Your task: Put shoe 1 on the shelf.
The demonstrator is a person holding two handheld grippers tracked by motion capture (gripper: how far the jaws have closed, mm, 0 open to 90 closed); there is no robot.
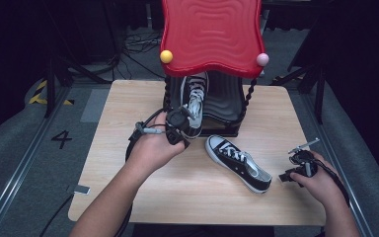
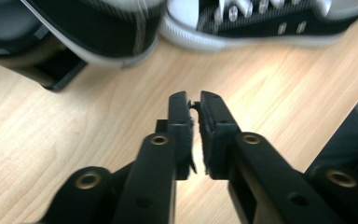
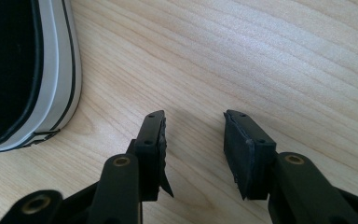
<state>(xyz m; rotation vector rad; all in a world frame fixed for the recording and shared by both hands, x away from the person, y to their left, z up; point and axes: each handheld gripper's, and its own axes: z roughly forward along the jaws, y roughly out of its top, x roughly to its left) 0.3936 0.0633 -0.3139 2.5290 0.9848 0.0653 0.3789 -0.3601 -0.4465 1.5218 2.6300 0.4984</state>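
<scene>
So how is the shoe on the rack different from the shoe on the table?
The shoe on the rack sits on the lower shelf, toe toward the person, beside the left tongs. The shoe on the table lies flat on the wood, slanted, toe toward the rack, with nothing touching it. Both are black sneakers with white laces and soles.

Red-topped rack blocking table's far middle — loose sneaker lying across centre; bare wood opening along near edge and both sides.

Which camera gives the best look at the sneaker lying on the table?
The high view: the sneaker shows whole, laces up. The right gripper view catches just its heel and sole edge; the left gripper view shows a blurred strip.
</scene>
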